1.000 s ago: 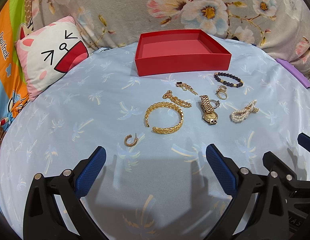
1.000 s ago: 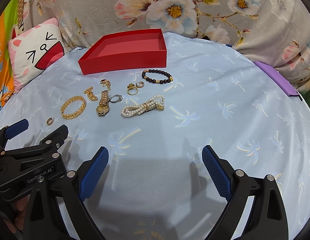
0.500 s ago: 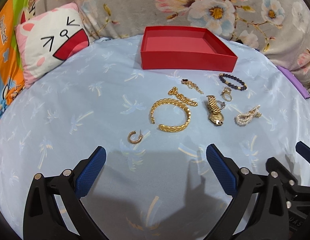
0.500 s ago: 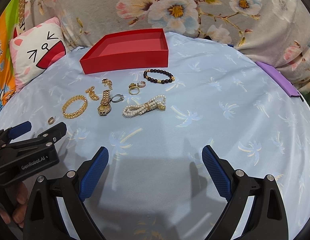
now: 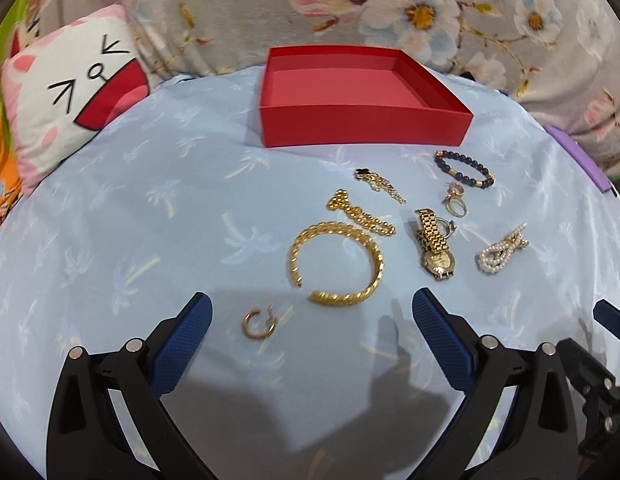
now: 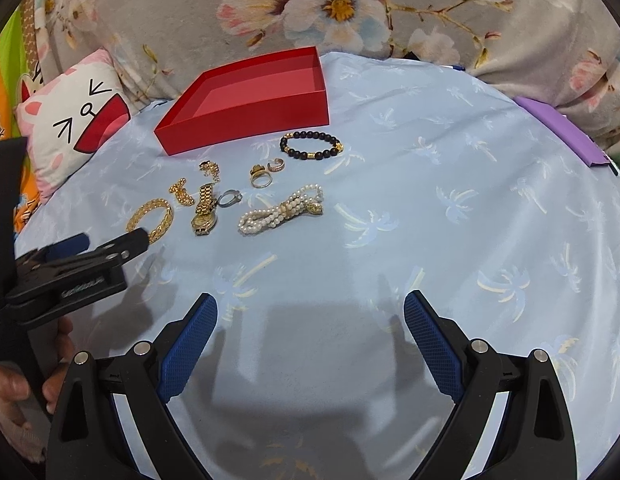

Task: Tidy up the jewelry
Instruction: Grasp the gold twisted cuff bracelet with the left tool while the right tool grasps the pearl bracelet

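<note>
Both tongs gaped wide, empty; the left tongs (image 5: pixel 310 312) neared the gold hoop earring (image 5: pixel 258 322), well short of the red box (image 5: pixel 361 120); small, it could slip sideways on the soft sheet.

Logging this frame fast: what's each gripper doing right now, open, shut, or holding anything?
Left gripper: jaws open, holding nothing, the small gold hoop earring lies between them.
Right gripper: jaws open, holding nothing.

Cat-face pillow (image 5: pixel 66 108) at left, floral blanket (image 6: pixel 389 12) behind, pale blue palm-print sheet (image 6: pixel 449 208)
</note>
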{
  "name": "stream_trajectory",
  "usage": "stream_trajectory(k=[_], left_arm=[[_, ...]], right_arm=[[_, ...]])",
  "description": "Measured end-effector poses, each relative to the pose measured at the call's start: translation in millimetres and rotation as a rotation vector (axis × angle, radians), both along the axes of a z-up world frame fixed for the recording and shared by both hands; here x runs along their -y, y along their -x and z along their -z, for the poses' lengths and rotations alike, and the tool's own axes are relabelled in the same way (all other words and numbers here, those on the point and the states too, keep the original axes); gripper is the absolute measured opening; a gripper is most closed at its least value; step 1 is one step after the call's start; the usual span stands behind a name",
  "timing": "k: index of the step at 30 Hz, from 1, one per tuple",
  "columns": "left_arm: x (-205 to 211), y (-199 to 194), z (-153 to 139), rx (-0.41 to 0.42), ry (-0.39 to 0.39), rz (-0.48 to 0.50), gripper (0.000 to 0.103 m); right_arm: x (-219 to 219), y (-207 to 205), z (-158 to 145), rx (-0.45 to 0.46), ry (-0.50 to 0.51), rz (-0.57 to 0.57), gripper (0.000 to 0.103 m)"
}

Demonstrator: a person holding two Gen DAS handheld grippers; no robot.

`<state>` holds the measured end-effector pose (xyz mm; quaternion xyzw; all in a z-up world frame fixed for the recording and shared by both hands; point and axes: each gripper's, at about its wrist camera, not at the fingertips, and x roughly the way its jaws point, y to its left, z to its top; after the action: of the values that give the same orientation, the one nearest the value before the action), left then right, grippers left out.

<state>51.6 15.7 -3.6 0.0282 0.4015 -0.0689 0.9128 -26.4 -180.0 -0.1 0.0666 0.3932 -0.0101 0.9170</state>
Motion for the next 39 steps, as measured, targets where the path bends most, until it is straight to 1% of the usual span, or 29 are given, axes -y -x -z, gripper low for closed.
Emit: stream_trajectory(k=[1,3,6,10,14,19,23,25,29,30,31,32,34,36,38,39], left_arm=[[2,-9,3,-0.030,0.006,0.012,0.098],[2,-18,6,-0.053,0.020,0.015,0.091],[3,-27,8,-0.061,0.023,0.012,0.084],[5,-27,8,-0.050,0.017,0.025,0.071],[10,-23,7,-0.037,0.011,0.057,0.054],[7,-23,6,-0.032,0.031,0.067,0.054],[5,-15,1,0.005,0.041,0.068,0.054],[4,-9,-1,0.025,0.031,0.068,0.054],[-6,-2,-5,0.044,0.047,0.051,0.054],[-7,-1,-4,0.043,0.050,0.047,0.054],[-8,-1,-3,0.036,0.055,0.046,0.054],[-9,-1,-3,0.036,0.057,0.044,0.054],[-9,-1,-4,0.041,0.055,0.041,0.054],[-9,0,-4,0.045,0.051,0.039,0.054],[-9,1,-3,0.046,0.052,0.037,0.054],[-10,1,-3,0.046,0.053,0.037,0.054]], right_arm=[[0,0,0,0.001,0.005,0.001,0.093],[-1,-1,0,0.002,0.012,0.003,0.093],[1,-2,1,-0.004,0.013,0.010,0.093],[1,-4,3,-0.013,0.012,0.011,0.093],[-1,-5,5,-0.021,0.019,0.004,0.093],[0,-5,5,-0.019,0.022,0.004,0.093],[3,-5,-2,0.013,0.003,-0.010,0.093],[6,-10,-7,0.023,0.017,-0.013,0.093],[10,-29,-14,0.000,0.040,-0.050,0.093],[10,-34,-13,-0.012,0.046,-0.058,0.090],[9,-41,-11,-0.030,0.044,-0.069,0.084],[8,-45,-10,-0.042,0.034,-0.076,0.081],[5,-52,-9,-0.062,-0.025,-0.105,0.071],[-5,-53,-11,-0.053,-0.046,-0.131,0.068],[-20,-56,-15,-0.037,-0.038,-0.173,0.066],[-28,-58,-16,-0.030,-0.028,-0.195,0.062]])
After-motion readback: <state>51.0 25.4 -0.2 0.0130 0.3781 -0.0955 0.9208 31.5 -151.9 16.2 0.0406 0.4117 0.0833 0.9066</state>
